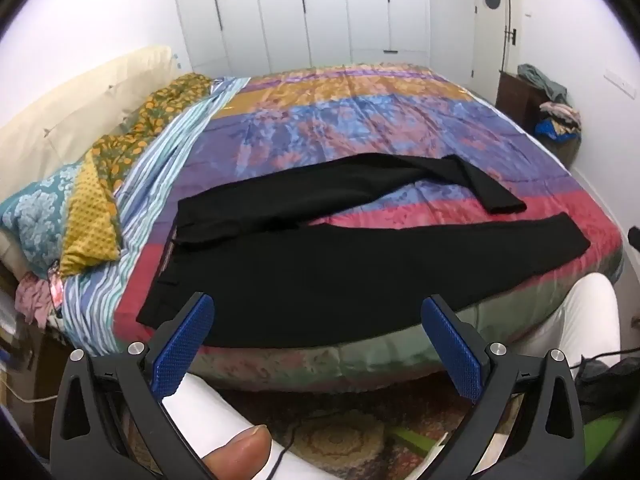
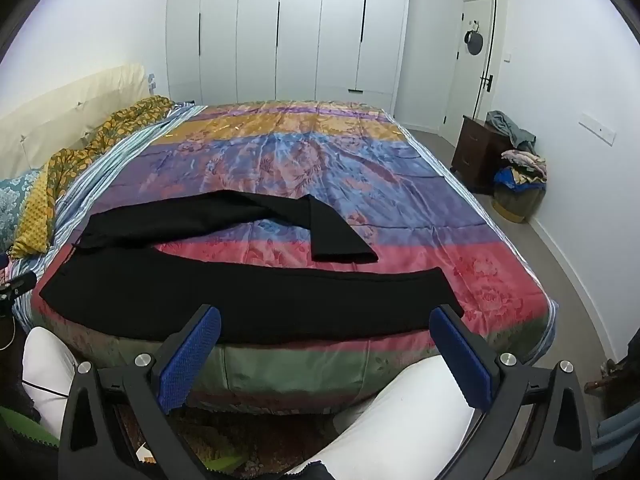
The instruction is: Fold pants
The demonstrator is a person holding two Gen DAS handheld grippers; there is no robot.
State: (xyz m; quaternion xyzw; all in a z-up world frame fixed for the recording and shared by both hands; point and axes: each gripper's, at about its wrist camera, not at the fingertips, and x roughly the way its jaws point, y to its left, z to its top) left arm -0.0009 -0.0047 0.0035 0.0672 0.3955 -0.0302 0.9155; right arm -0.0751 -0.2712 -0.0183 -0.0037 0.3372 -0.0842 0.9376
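Black pants lie spread flat near the front edge of the bed, waist to the left, legs to the right. The near leg lies straight. The far leg bends back toward me at its end. The pants also show in the right wrist view on the bed. My left gripper is open and empty, held before the bed edge over the waist half. My right gripper is open and empty, held before the bed edge near the straight leg.
Pillows and a patterned blanket lie at the bed's left side by the headboard. White wardrobes stand behind. A dark nightstand and a basket of clothes stand at the right wall. The person's white-clad legs are below the grippers.
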